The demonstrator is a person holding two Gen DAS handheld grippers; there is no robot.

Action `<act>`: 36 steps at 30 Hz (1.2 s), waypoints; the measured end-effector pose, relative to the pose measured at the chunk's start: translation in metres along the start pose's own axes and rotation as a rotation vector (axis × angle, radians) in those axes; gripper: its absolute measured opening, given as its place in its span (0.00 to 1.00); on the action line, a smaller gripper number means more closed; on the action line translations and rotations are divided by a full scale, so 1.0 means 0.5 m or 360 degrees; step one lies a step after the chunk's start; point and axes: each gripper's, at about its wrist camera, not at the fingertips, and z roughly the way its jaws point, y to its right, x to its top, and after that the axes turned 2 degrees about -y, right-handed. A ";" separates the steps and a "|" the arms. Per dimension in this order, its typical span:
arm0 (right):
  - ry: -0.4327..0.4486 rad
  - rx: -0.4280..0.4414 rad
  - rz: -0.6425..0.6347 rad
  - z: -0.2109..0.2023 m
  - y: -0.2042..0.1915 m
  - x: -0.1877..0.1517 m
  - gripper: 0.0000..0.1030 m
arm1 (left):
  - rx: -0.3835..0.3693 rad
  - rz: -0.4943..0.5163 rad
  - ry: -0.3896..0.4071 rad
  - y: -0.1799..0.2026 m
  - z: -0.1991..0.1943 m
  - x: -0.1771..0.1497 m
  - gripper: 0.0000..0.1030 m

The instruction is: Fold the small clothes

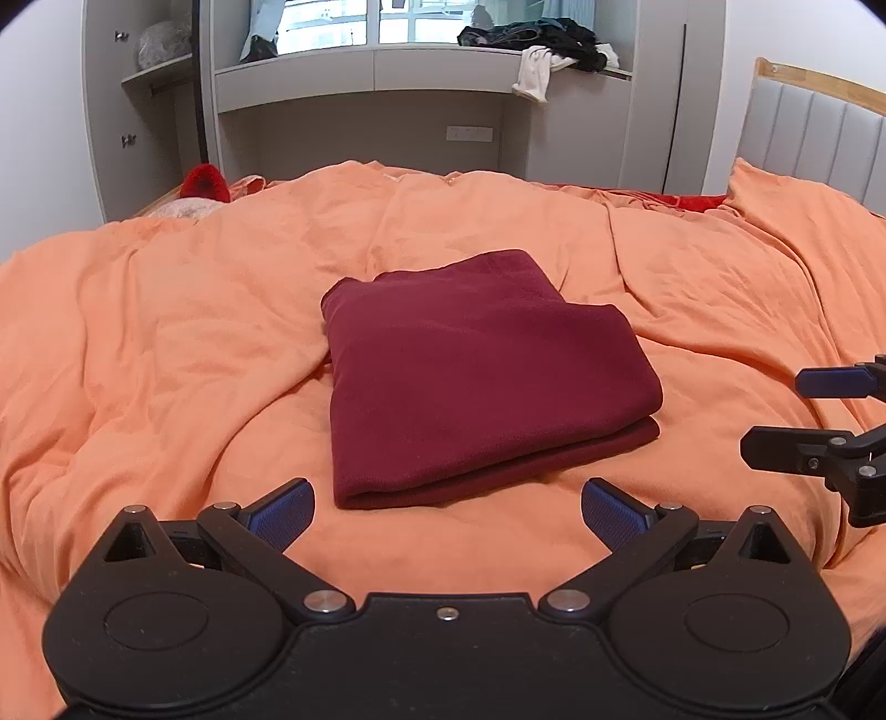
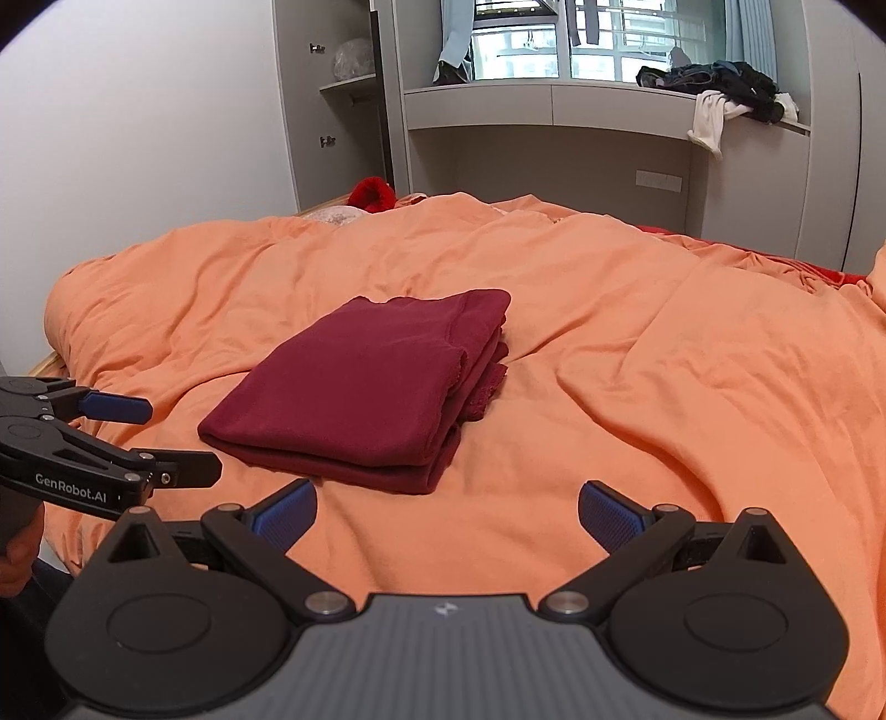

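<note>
In the left wrist view, the left claw [image 1: 447,512] sits at the bottom centre of the frame, its blue-padded fingers [image 1: 282,512] spread wide and grasping nothing. Just above it, at the middle of the frame, a maroon garment [image 1: 476,376] lies folded into a compact stacked rectangle on the orange duvet [image 1: 166,360] of the bed. The folded edge faces the camera, with at least two thick layers showing along the lower right. The right claw [image 1: 797,412] enters from the right edge, also released and well clear of the cloth. A pile of dark and white clothes [image 1: 548,44] rests on the window ledge at the upper right.

In the right wrist view, the right claw [image 2: 447,512] fills the bottom centre, released and empty. The maroon garment [image 2: 376,382] lies left of centre; from here its looser layered edges show on the right side, slightly uneven. The left claw [image 2: 177,437] reaches in from the lower left, parted, near the garment's near-left corner but not touching it.

The fold looks essentially finished. Done well, the remaining step would be tidying: the uneven edges at the garment's right side could be nudged flush, pressing lightly from above rather than pinching a single layer, since lifting one layer would likely pull the stack apart on the soft, wrinkled duvet.
</note>
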 end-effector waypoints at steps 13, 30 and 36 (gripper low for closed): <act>-0.0006 0.0005 -0.0005 0.002 0.000 -0.002 1.00 | 0.0023 -0.0012 -0.0013 -0.001 0.005 0.005 1.00; -0.0038 0.0020 -0.0026 0.010 -0.001 -0.004 1.00 | -0.0018 -0.0107 -0.0024 -0.018 0.004 0.010 1.00; -0.0042 0.0021 -0.0033 0.010 0.000 -0.004 1.00 | -0.0024 -0.0116 -0.0007 -0.019 0.000 0.010 1.00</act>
